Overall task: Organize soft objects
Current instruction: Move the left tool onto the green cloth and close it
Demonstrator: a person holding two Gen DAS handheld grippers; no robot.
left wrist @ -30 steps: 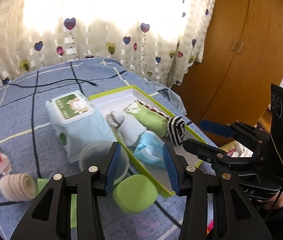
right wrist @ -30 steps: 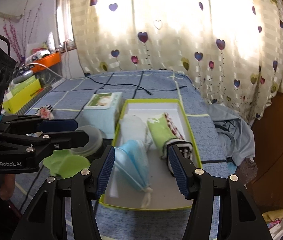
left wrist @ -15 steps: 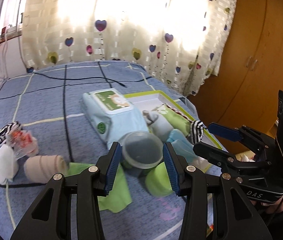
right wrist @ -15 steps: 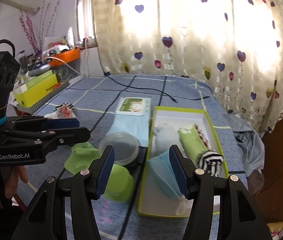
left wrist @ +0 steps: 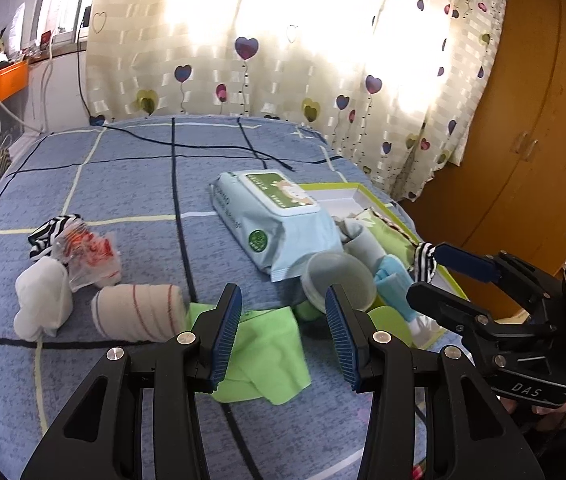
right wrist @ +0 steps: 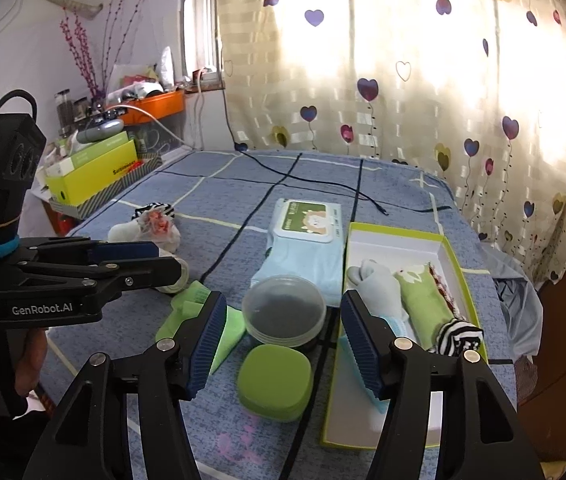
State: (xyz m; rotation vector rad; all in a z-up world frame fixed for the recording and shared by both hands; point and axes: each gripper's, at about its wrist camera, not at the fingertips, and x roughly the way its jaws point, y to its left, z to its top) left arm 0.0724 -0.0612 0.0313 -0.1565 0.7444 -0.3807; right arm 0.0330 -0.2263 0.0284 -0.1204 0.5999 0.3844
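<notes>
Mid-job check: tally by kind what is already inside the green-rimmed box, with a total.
In the green-rimmed box:
Sock rolls: 2 (grey sock roll, green sock roll)
Blue face mask: 1
Total: 3

My left gripper point(left wrist: 283, 332) black-framed with ribbed blue pads, silver screws, white "GenRobot.AI" lettering, blue band on its handle, my right gripper point(right wrist: 283, 344) identical, marked "DAS"
</notes>
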